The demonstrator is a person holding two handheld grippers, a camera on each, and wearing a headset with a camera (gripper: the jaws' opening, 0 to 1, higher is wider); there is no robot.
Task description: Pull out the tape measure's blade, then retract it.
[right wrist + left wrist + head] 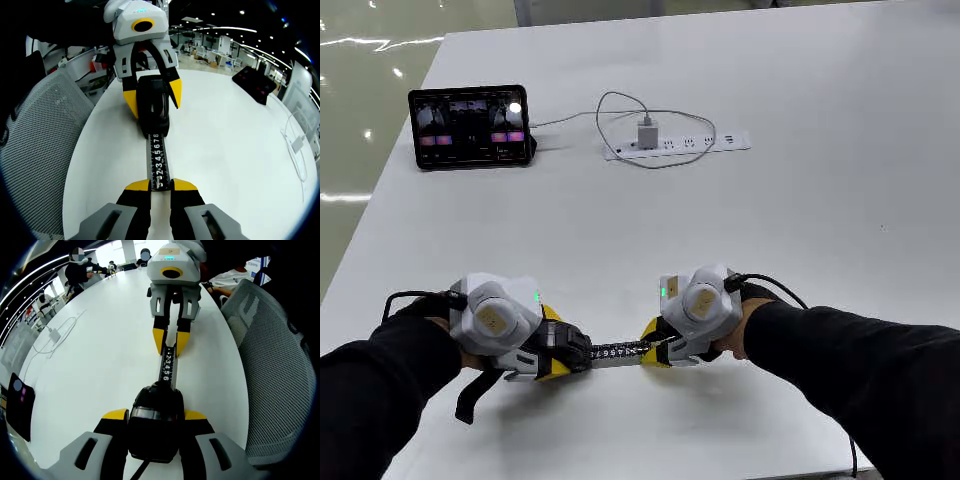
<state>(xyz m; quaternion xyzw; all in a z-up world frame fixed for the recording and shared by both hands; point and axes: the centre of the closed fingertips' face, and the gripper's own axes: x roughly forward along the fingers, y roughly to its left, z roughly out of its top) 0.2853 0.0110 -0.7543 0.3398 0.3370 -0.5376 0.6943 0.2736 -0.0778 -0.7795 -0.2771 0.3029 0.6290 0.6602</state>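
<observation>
Tape measure (576, 346) lies on the white table (770, 220), well to the person's side of the power strip (680, 143). The left gripper (557, 344) clamps its hard, fairly heavy case (155, 415). The thin, springy blade (620, 351) runs to the right gripper (653, 345), whose jaws are pinched on the tip. I judge that tip the best hold, since steel slips and snaps back. The gripper views show the blade's numerals, and the head view shows the strip.

The right gripper (160, 186) pinches the blade (157, 157) (numbers showing); the left gripper (153, 102) clamps the case (153, 117).
</observation>
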